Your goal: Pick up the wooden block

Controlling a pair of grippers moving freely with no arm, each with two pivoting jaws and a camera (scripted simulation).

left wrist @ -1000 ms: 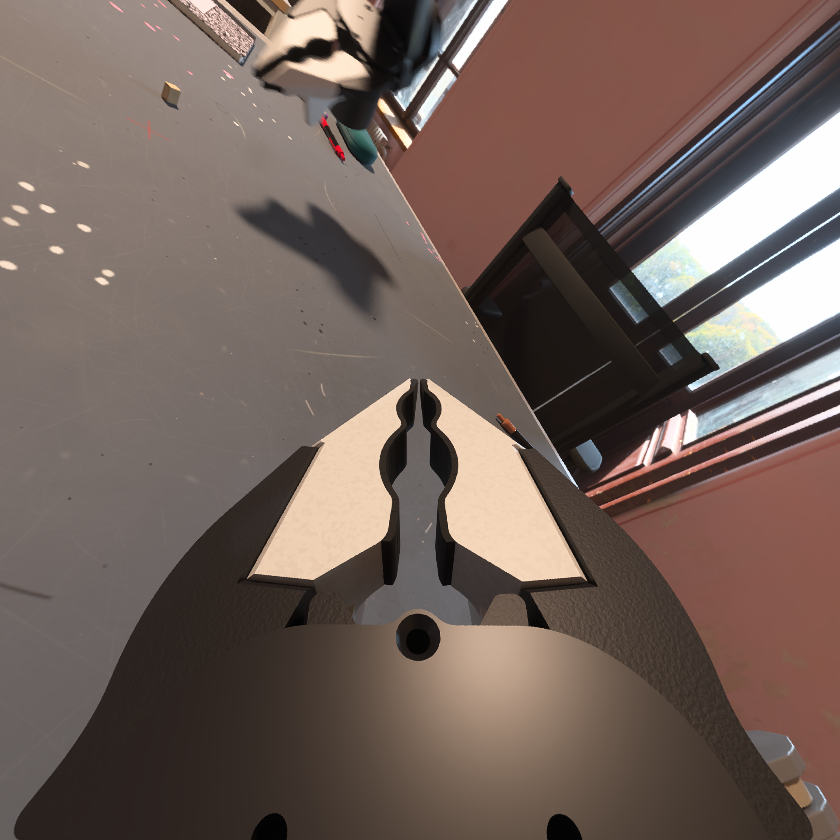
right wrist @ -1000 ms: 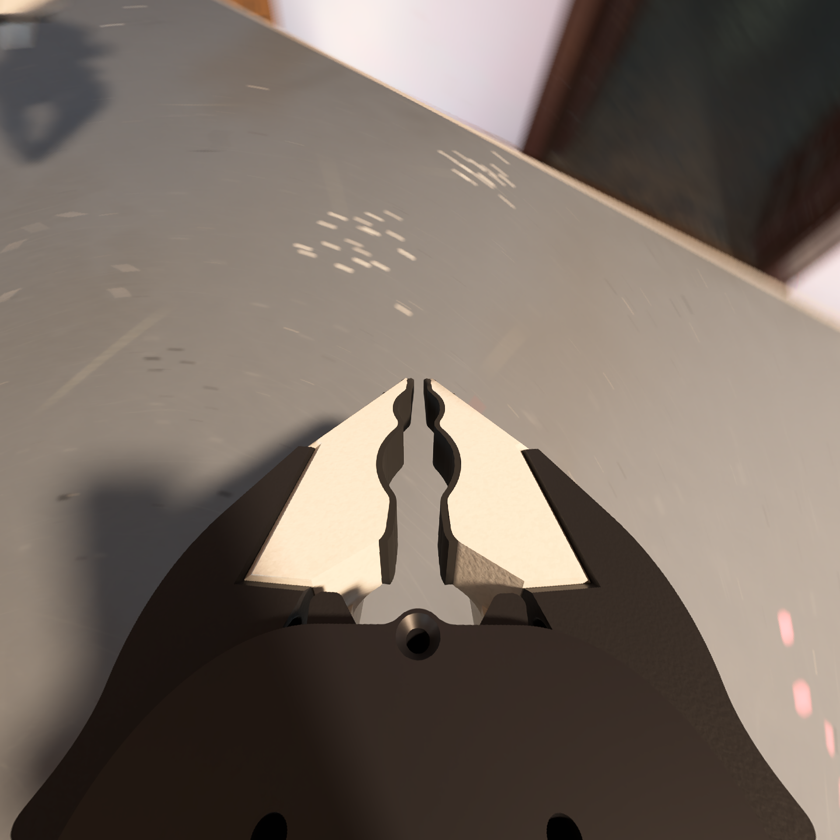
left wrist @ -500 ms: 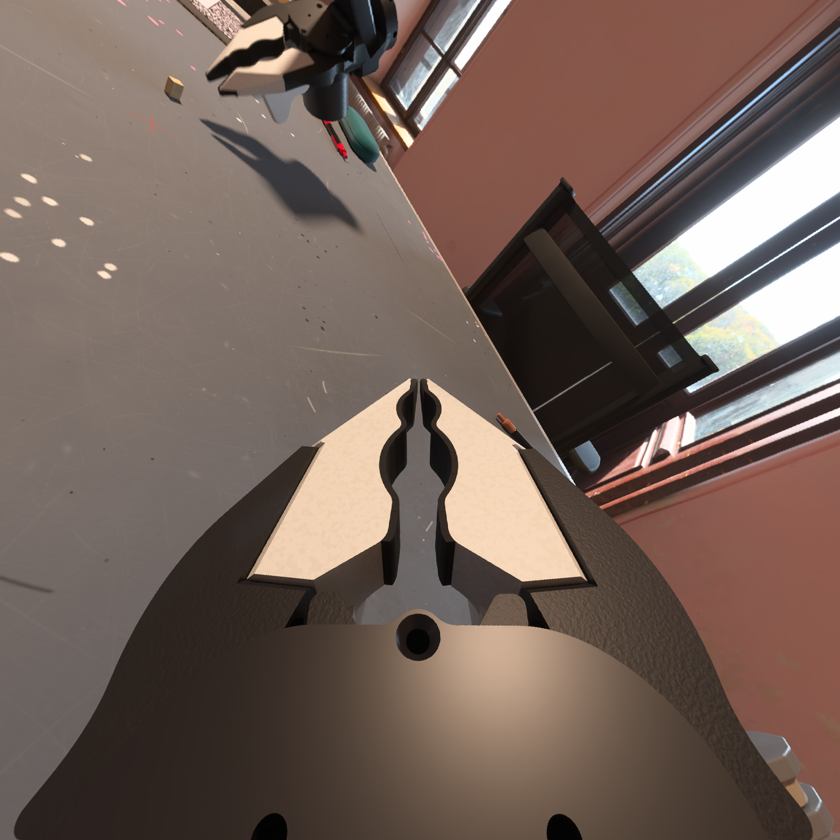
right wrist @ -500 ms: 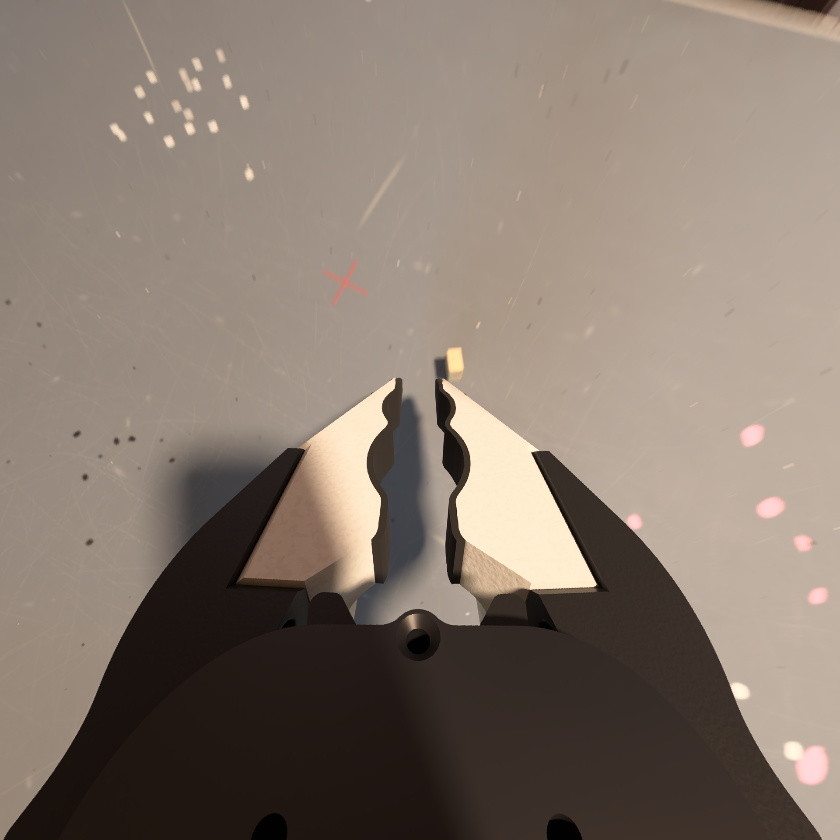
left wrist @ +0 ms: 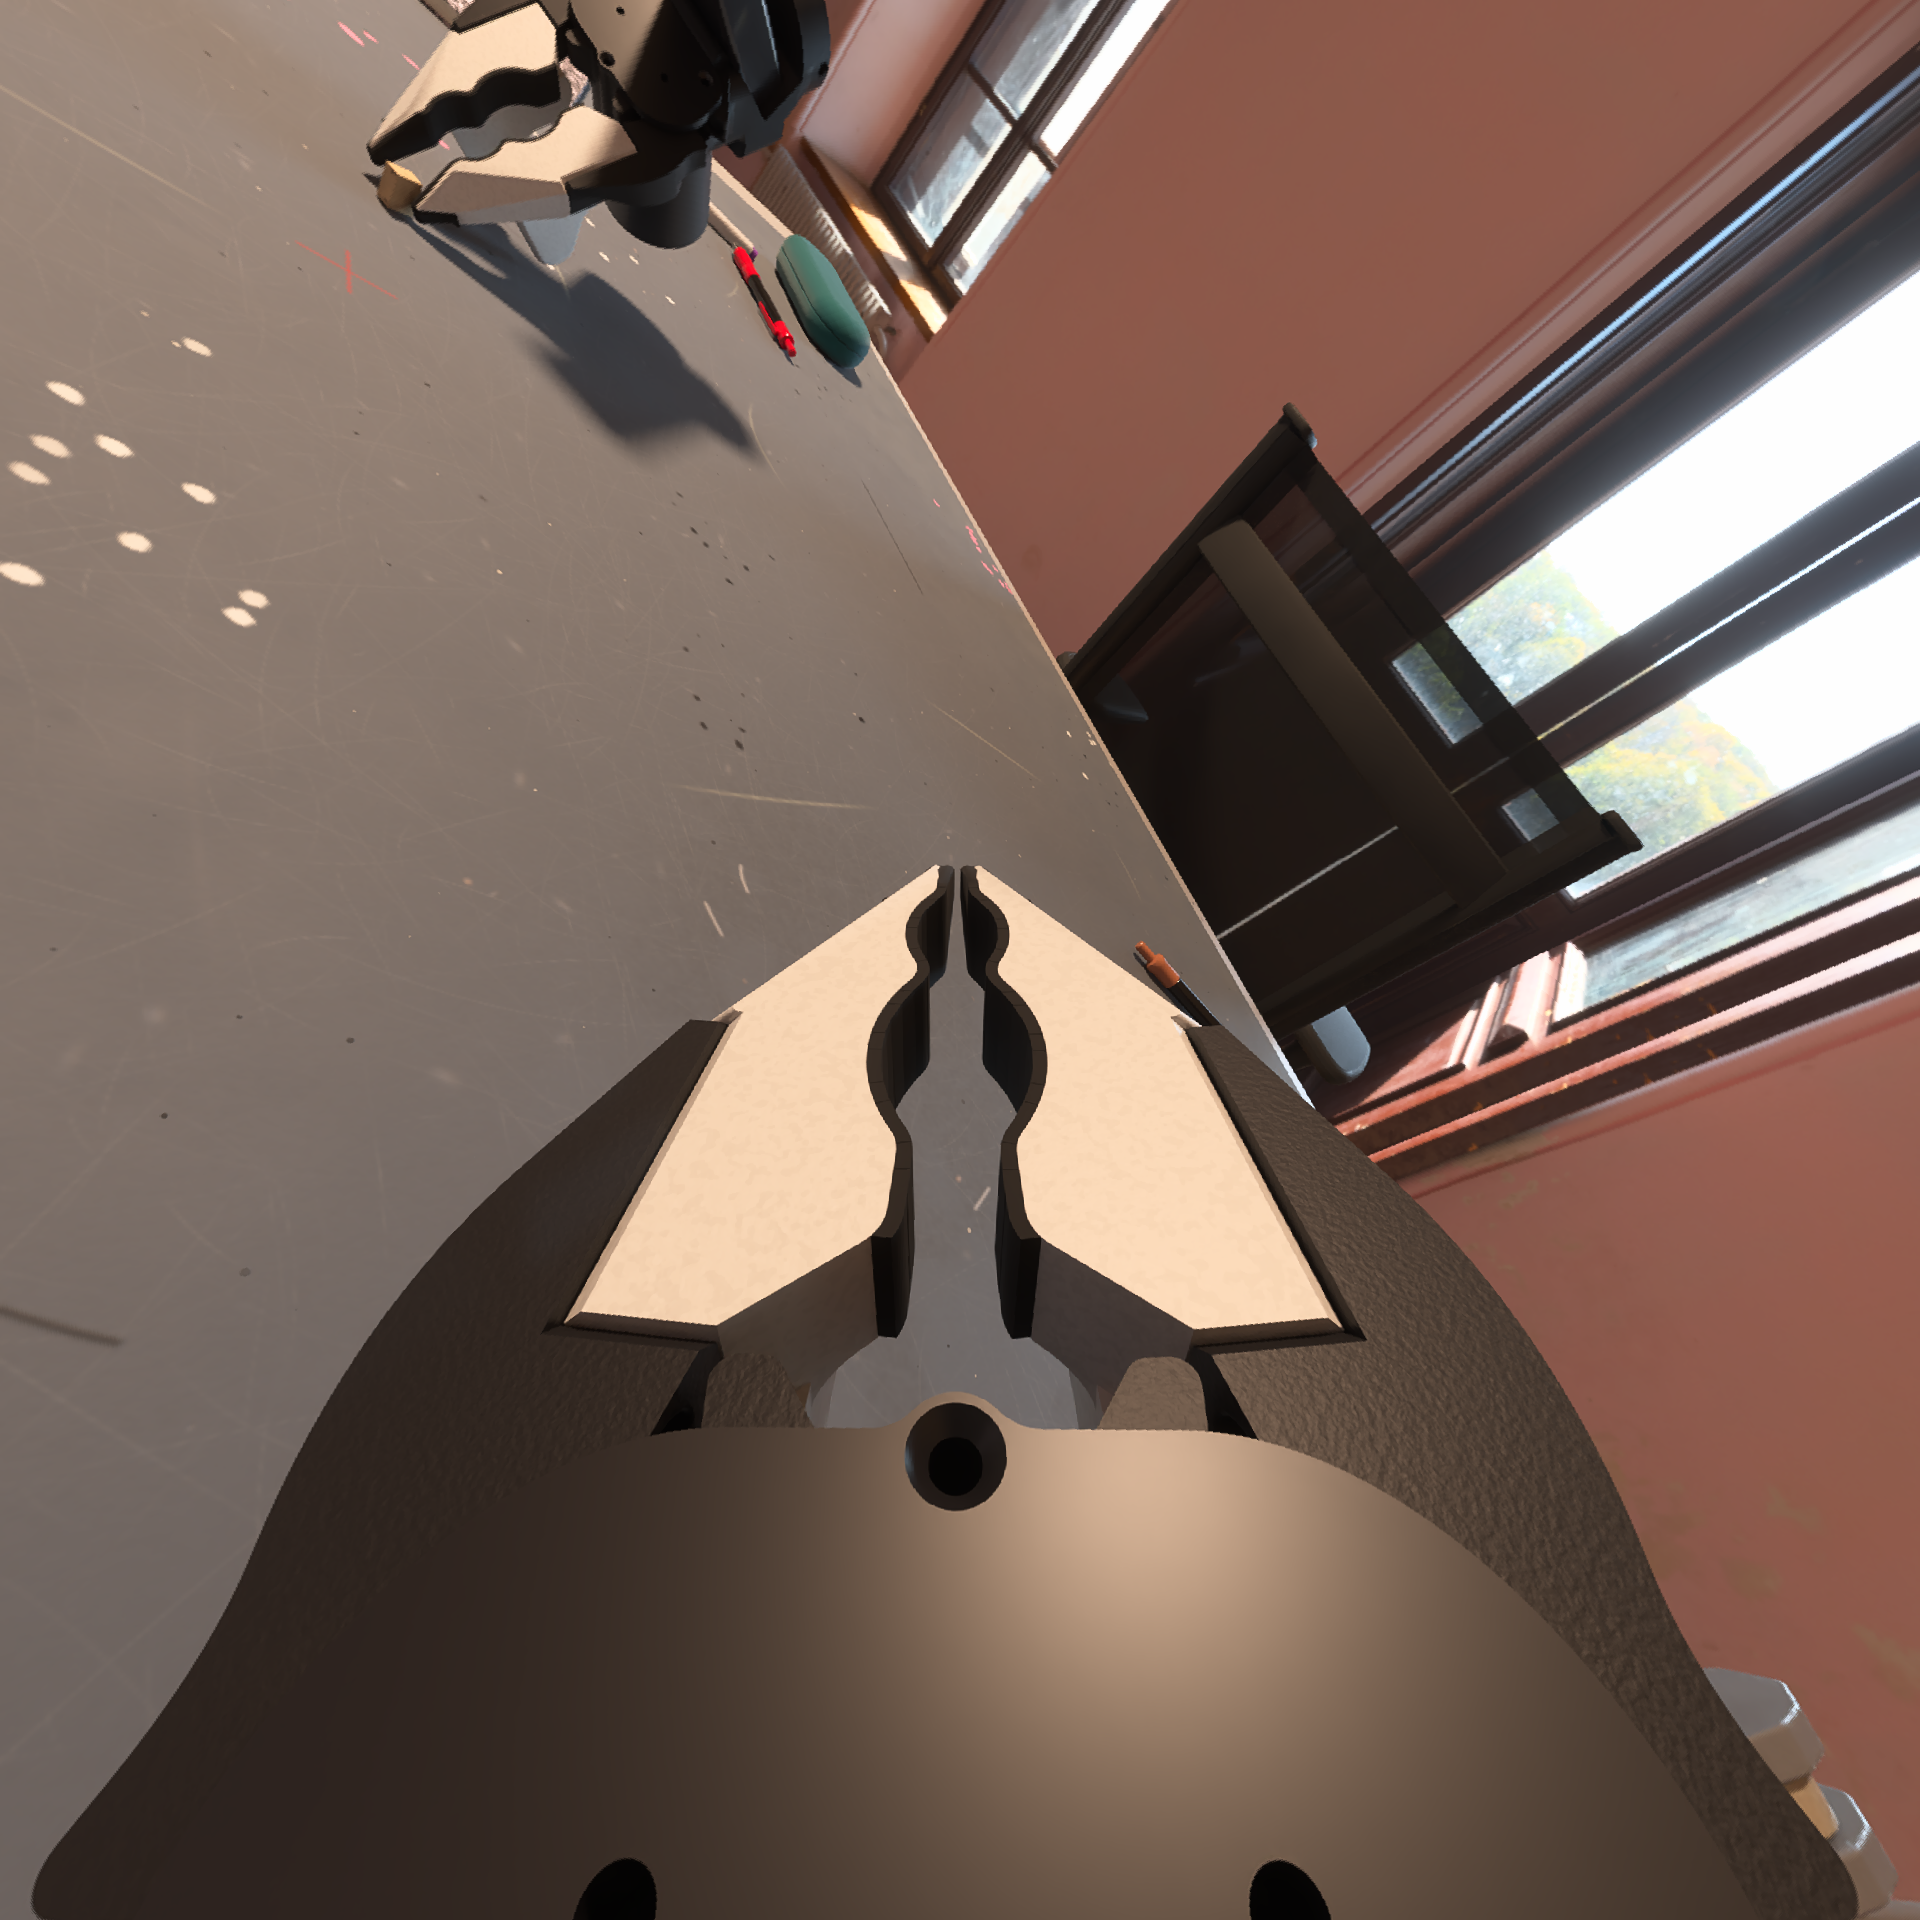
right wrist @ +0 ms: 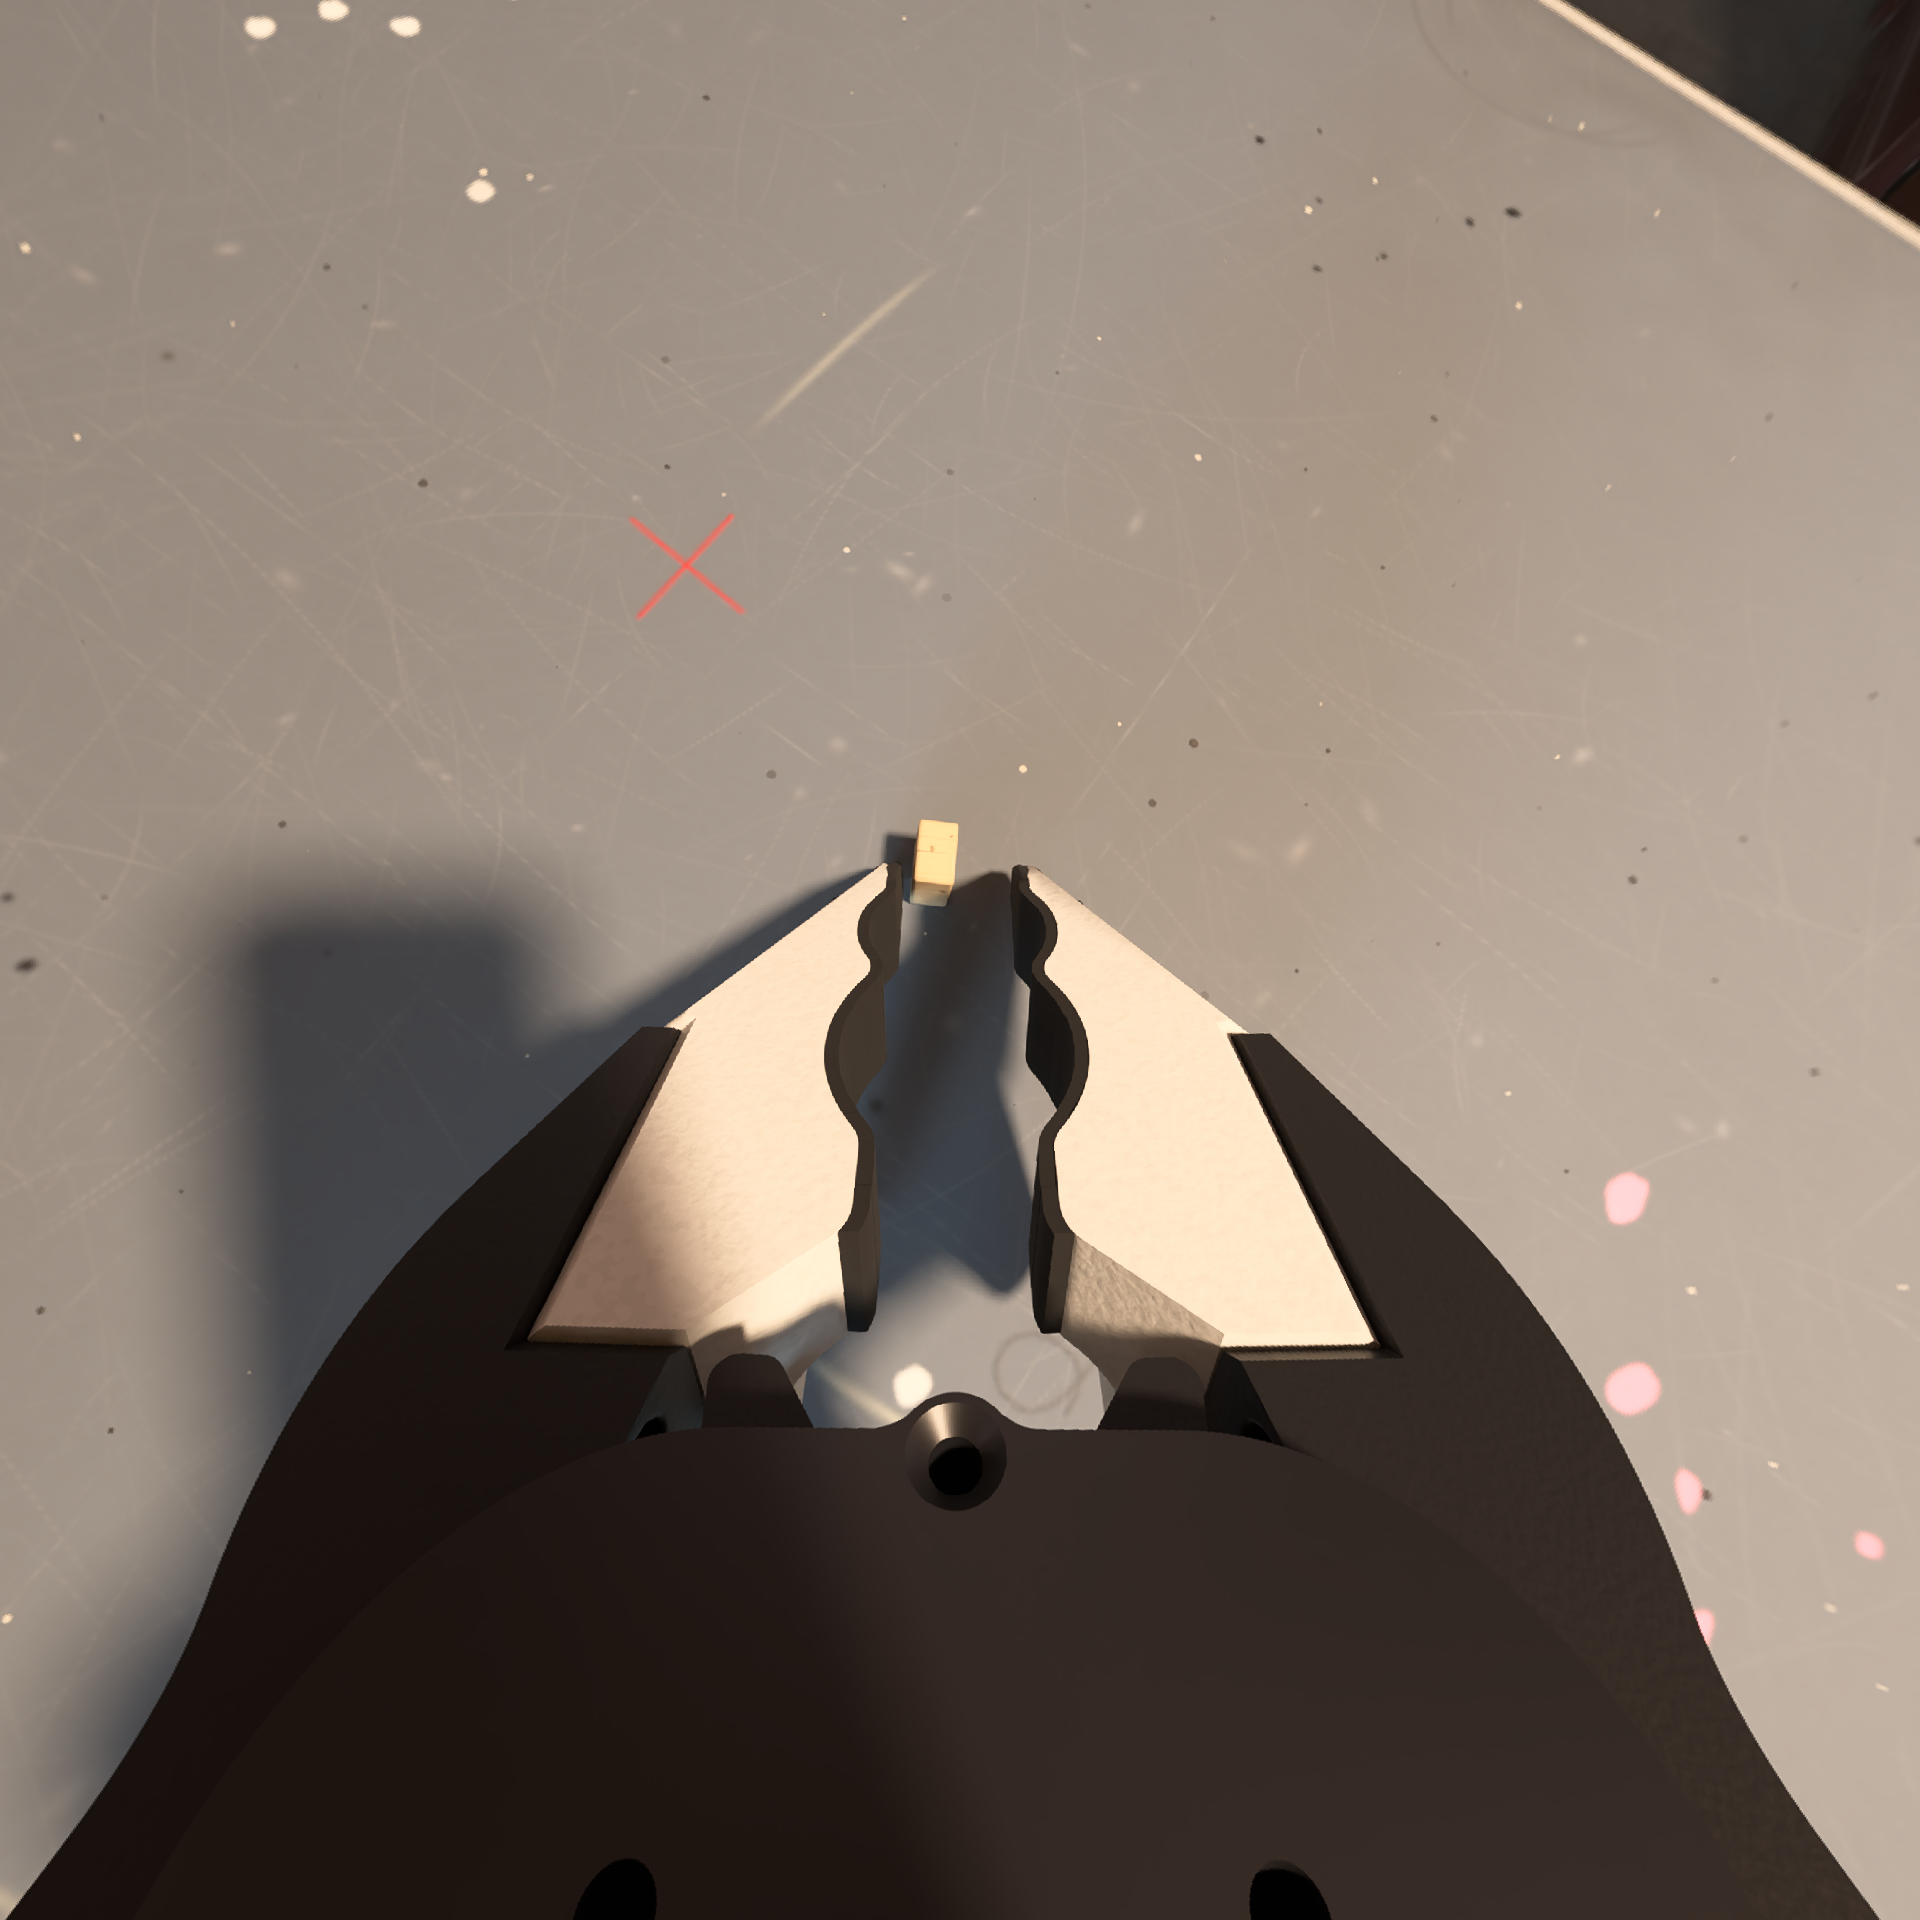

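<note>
Right claw (right wrist: 951, 883): we see its fingers spread apart, tips low over the grey tabletop (right wrist: 1351, 520).
Wooden block (right wrist: 933, 862): it lies just past the tips, nearer the left finger — ungripped, nothing between it and the opening.
Red cross (right wrist: 688, 566): marked on the tabletop, beyond the block to the left.
Left claw (left wrist: 954, 878): fingers together, holding nothing, well apart from the block.
Tabletop edge: we find a red pen (left wrist: 764, 301) beside a green case (left wrist: 823, 301) — clear of the right claw.
</note>
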